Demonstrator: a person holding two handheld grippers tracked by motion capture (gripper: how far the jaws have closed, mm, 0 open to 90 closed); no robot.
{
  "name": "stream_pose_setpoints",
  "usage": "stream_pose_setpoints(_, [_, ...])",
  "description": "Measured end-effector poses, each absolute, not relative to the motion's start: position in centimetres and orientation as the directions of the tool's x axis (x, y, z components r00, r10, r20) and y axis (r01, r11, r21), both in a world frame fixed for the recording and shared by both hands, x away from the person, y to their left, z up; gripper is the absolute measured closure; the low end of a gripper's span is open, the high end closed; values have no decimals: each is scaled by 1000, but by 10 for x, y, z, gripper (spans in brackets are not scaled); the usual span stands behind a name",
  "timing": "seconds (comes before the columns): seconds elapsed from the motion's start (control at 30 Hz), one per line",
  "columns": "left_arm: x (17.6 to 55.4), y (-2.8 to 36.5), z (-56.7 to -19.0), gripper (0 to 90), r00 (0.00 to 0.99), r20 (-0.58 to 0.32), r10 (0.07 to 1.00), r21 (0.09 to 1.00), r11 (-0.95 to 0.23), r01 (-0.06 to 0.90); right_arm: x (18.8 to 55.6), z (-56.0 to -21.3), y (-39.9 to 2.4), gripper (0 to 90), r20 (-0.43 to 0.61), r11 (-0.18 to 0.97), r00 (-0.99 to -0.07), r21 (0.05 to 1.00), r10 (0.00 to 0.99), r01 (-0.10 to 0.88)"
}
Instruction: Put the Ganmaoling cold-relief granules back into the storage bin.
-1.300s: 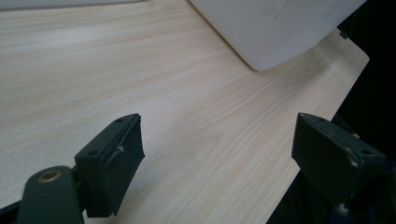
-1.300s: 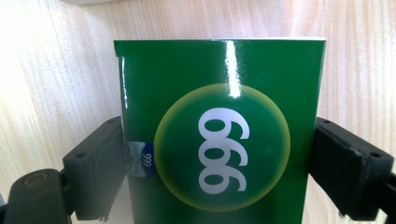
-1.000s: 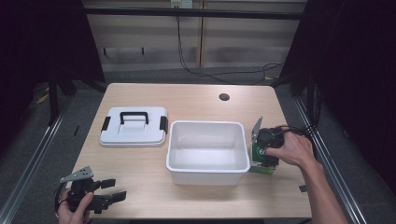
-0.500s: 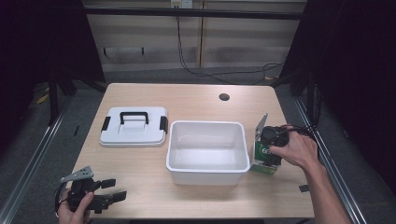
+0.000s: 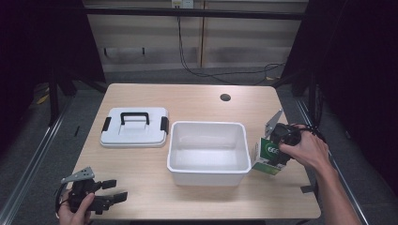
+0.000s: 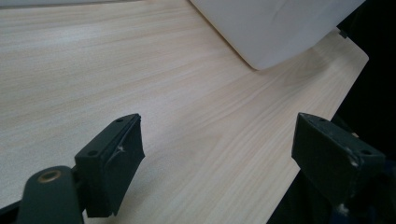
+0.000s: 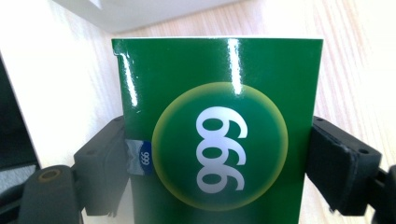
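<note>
On the table (image 5: 197,98), a glossy green box (image 7: 219,140) (white "999").

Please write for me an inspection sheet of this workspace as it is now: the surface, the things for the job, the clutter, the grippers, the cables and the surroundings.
Surface: light wooden table, round hole near the far edge.
Job's things: empty white bin at the centre; white lid with black handle flat to its left; green box upright at the bin's right side.
Clutter: nothing seen.
Grippers: right gripper with jaws against both sides of the green box; left gripper open over bare table at the near left corner.
Cables: black cable on the floor behind the table.
Surroundings: dark frame, pale wall panels behind.
</note>
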State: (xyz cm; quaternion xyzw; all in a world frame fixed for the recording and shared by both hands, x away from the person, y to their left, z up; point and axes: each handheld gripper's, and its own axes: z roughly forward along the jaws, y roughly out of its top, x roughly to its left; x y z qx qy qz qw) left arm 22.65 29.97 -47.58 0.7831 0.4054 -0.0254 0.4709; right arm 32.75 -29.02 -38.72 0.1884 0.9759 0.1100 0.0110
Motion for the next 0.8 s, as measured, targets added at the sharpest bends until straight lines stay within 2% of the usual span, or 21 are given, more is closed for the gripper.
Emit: stream_pose_setpoints(0.8, [226,300,-476,166,669,-419,614,717,-229,659,312,-360,-315,160,21,862,-913,320,408,393])
